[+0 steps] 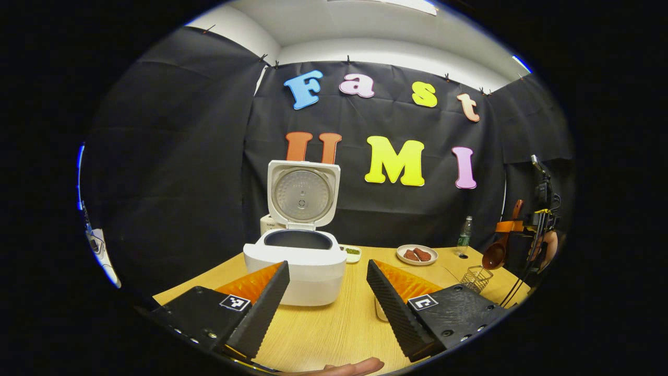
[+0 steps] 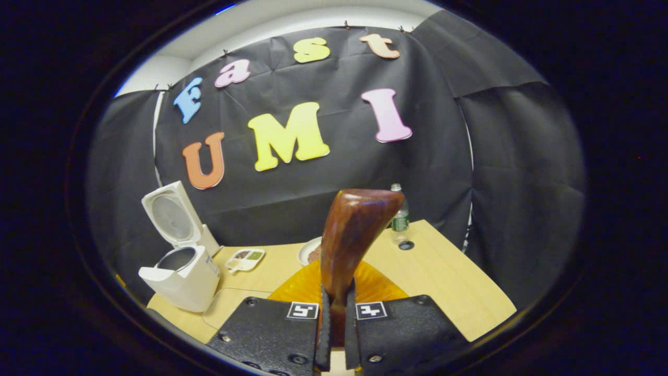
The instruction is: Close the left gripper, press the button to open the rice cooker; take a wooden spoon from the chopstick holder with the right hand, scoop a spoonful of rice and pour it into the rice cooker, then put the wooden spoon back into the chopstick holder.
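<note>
1. White rice cooker point(image 1: 295, 263) stands on the wooden table point(image 1: 339, 324) with its lid point(image 1: 302, 194) raised, at 12 o'clock from the left gripper point(image 1: 327, 295), whose fingers are spread apart, grasping nothing.
2. At 2 o'clock sits a plate point(image 1: 417, 254), then a wire chopstick holder point(image 1: 476, 278).
3. The right gripper point(image 2: 334, 324) is clenched on the wooden spoon point(image 2: 352, 235), bowl upward; the cooker lies at its 10 o'clock.

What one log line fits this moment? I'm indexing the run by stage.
stage: spoon lifted | rice cooker: lid open | left claw: open, empty | right claw: shut on wooden spoon | chopstick holder: on table
</note>
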Motion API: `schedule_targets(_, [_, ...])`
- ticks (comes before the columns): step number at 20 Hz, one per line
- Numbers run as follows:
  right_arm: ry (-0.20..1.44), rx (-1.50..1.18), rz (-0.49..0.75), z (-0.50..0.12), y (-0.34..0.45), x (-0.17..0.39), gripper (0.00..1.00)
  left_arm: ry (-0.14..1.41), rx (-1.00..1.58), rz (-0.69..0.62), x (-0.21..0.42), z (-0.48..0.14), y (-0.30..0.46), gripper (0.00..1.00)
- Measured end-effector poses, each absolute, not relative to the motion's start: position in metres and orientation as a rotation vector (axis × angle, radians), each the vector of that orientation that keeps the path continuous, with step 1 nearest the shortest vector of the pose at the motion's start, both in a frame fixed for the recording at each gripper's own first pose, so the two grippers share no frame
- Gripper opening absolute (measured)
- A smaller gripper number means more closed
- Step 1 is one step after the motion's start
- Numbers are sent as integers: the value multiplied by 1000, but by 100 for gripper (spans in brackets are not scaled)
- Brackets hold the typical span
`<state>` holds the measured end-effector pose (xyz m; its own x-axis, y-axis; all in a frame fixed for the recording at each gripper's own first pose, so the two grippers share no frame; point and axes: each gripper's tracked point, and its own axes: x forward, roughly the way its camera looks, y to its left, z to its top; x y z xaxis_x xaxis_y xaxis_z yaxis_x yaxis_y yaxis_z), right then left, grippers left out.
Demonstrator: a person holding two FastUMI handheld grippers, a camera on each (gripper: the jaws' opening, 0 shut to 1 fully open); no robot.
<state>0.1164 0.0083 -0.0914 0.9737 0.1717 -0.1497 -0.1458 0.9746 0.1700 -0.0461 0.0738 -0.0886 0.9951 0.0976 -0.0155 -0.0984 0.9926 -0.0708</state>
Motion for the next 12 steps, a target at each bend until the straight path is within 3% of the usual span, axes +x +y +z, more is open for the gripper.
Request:
schedule_targets(2, [159, 140, 197, -88, 32, 113, 13, 6, -65, 103, -47, -92, 79, 94])
schedule_targets(3, [152, 128, 201, -87, 41, 113, 16, 13, -68, 110, -47, -94, 83, 94])
schedule_targets(6, [138, 96, 227, -91, 75, 111, 10, 26, -84, 119, -50, -102, 89, 94])
schedule_targets(12, [164, 14, 264, -145, 138, 125, 12, 27, -75, 109, -54, -105, 89, 92])
